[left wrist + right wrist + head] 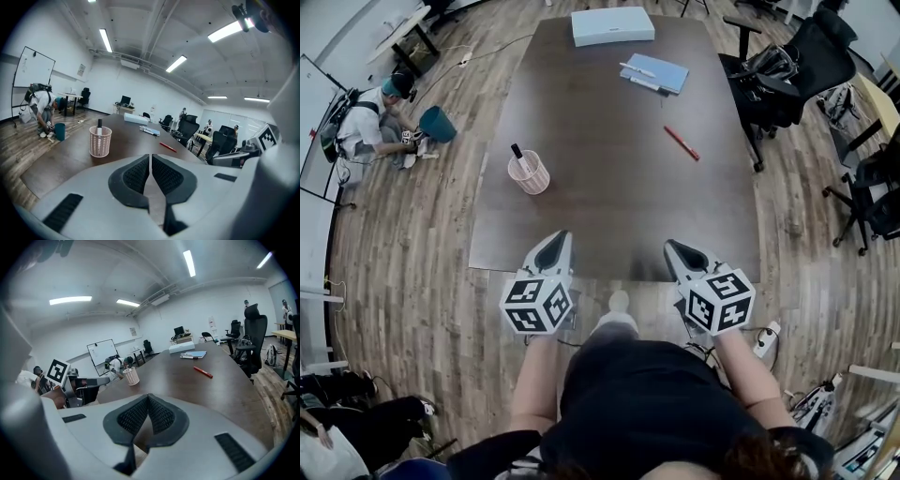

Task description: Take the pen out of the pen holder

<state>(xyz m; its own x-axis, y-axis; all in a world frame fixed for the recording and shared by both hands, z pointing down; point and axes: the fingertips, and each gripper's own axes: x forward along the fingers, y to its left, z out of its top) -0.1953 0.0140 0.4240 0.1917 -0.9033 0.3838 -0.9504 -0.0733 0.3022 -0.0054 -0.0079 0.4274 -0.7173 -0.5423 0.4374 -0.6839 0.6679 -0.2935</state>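
Observation:
A pink mesh pen holder (530,173) stands on the dark table (609,206) toward its left side, with a black-capped pen (518,156) upright in it. The holder (100,141) and its pen (99,126) also show in the left gripper view, and the holder (131,376) shows small in the right gripper view. My left gripper (563,236) is shut and empty, just short of the table's near edge, below the holder. My right gripper (669,246) is shut and empty too, at the near edge further right. A red pen (682,142) lies loose on the table.
A blue notebook (655,72) with a pen on it and a pale flat box (612,25) lie at the table's far end. Black office chairs (787,70) stand along the right. A person (366,127) crouches on the floor at the left beside a teal bin (438,123).

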